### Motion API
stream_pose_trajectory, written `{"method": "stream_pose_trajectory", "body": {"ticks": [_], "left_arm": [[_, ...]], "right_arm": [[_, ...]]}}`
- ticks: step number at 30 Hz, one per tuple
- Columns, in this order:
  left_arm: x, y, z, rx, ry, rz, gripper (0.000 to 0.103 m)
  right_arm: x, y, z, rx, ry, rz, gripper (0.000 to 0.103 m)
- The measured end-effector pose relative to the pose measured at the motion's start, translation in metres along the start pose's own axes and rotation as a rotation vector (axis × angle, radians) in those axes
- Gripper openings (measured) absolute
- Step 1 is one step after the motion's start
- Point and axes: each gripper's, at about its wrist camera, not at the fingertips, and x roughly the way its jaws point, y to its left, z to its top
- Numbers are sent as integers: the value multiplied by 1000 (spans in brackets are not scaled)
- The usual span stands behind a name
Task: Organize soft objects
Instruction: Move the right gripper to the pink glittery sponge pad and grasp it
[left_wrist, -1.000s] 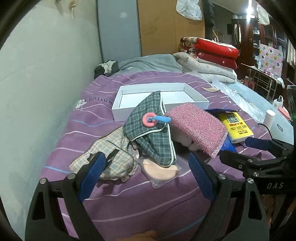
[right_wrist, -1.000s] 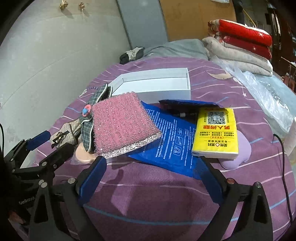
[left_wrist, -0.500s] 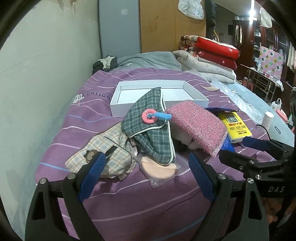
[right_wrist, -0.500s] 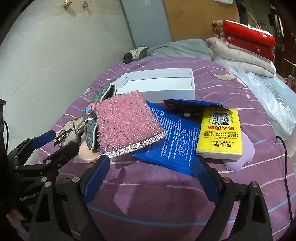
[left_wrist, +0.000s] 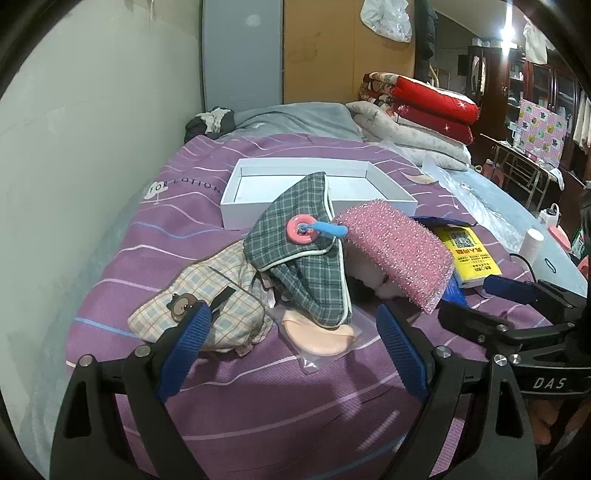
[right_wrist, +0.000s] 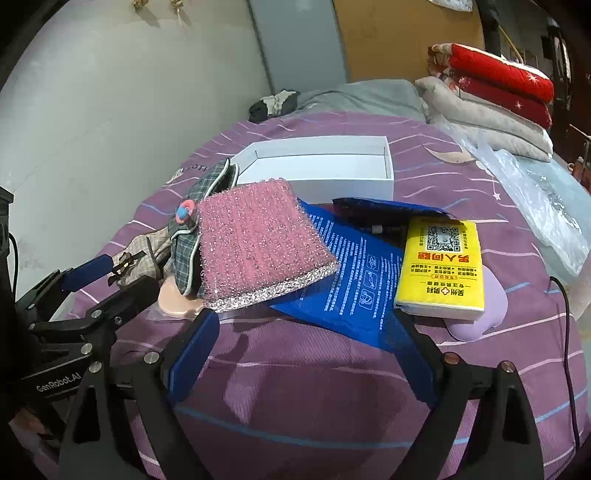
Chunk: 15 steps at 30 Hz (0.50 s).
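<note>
A heap of soft things lies on the purple bed in front of an empty white box (left_wrist: 317, 184) (right_wrist: 317, 166). It holds a green plaid pouch (left_wrist: 303, 266) with a pink ring toy (left_wrist: 301, 230), a pink glittery cloth (left_wrist: 395, 251) (right_wrist: 258, 243), a beige checked pouch with a bear patch (left_wrist: 210, 302) and a peach pad in clear wrap (left_wrist: 317, 338). My left gripper (left_wrist: 291, 317) is open just short of the peach pad, holding nothing. My right gripper (right_wrist: 303, 321) is open before the pink cloth and a blue packet (right_wrist: 351, 280), also holding nothing.
A yellow tissue pack (right_wrist: 439, 266) lies on a lilac heart-shaped pad (right_wrist: 484, 310) at the right. Folded red and grey quilts (left_wrist: 424, 110) are stacked at the bed's far end. A wall runs along the left side. Clear plastic sheeting (right_wrist: 535, 199) lies at the right.
The right gripper's fingers have drawn slightly closer together. The left view has shifted a little, so more of the beige pouch shows. No object has moved.
</note>
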Motion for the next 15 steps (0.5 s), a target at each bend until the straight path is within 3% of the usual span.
{"method": "stream_pose_trajectory", "body": {"ticks": [6,15], "left_arm": [[-1,5,0,-24,-4,-8,91],[2,12,0,-43,10,-4,91]], "right_arm": [[-6,10,2,-47,-29,-106,91],[-11,6,6,-18,-46,-31,91]]}}
